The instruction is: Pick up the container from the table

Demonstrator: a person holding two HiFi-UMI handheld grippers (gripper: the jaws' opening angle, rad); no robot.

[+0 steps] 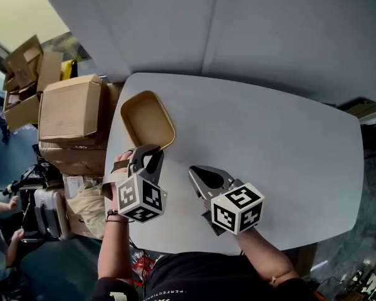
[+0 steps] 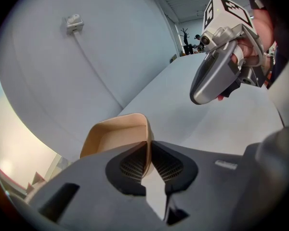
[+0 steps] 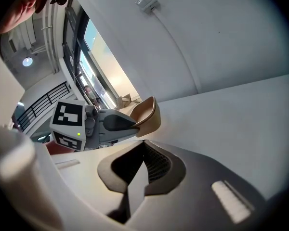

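A tan, shallow paper container (image 1: pixel 147 119) lies at the left end of the white table (image 1: pixel 282 149). My left gripper (image 1: pixel 144 152) is shut on its near rim. In the left gripper view the thin rim (image 2: pixel 147 150) sits pinched between the two dark pads, and the container (image 2: pixel 116 134) stretches away beyond them. The right gripper view shows the container (image 3: pixel 148 113) tilted, with the left gripper (image 3: pixel 116 123) on its edge. My right gripper (image 1: pixel 194 172) hovers over the table to the right of the container, apart from it. It is shut with nothing between its pads (image 3: pixel 154 163).
Cardboard boxes (image 1: pixel 69 108) are stacked just off the table's left edge, with bags and clutter below them. A grey wall with a cable box (image 2: pixel 73 22) rises behind the table. The table's near edge is at my body.
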